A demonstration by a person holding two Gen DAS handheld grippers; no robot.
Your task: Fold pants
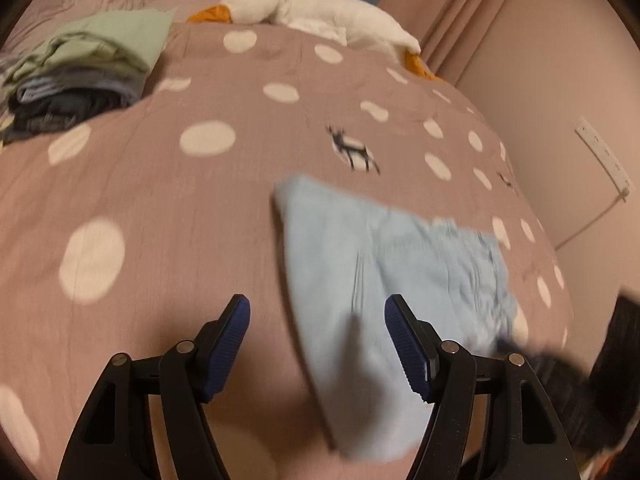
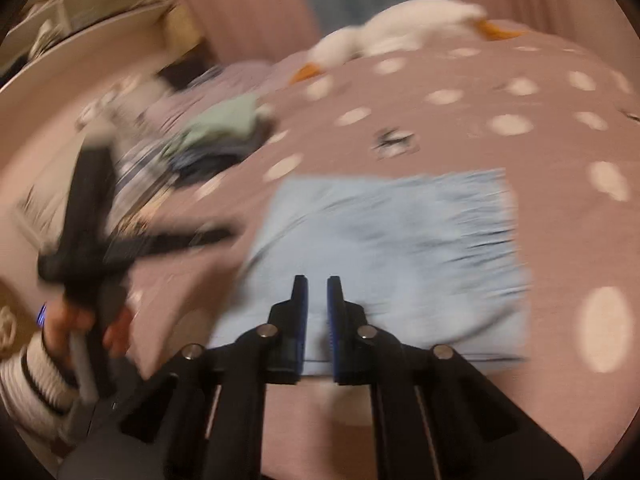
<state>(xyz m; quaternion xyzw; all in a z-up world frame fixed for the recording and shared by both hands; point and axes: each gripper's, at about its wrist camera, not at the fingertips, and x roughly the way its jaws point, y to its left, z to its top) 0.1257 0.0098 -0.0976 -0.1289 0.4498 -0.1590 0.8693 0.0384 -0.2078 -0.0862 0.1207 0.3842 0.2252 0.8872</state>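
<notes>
Clothes stacked in a folded pile (image 1: 80,76) sit at the far left of the spotted duvet (image 1: 192,208), green piece on top, darker ones under it; a white plush goose (image 1: 320,12) lies along the far edge; the pale blue pants (image 1: 384,256) lie right of centre on the duvet, near the person, already doubled into a compact oblong by the look of it, though motion blur hides the seams and waistband.

Left gripper (image 1: 318,312) hangs above the near left edge of the pants with its jaws spread wide and nothing between them; in the right wrist view it shows as a dark blur at the left (image 2: 120,240), well off the cloth. Right gripper (image 2: 317,286) sits over the near edge of the pants, its jaws almost together with a thin gap; whether cloth is pinched there I cannot tell.

Judging by the soft creases, the fabric is light, limp and thin; it will sag and slide off one layer if pinched shallowly, so a hold should take all layers at a corner or along the folded edge, both corners of one side lifted together; nothing fragile here.
</notes>
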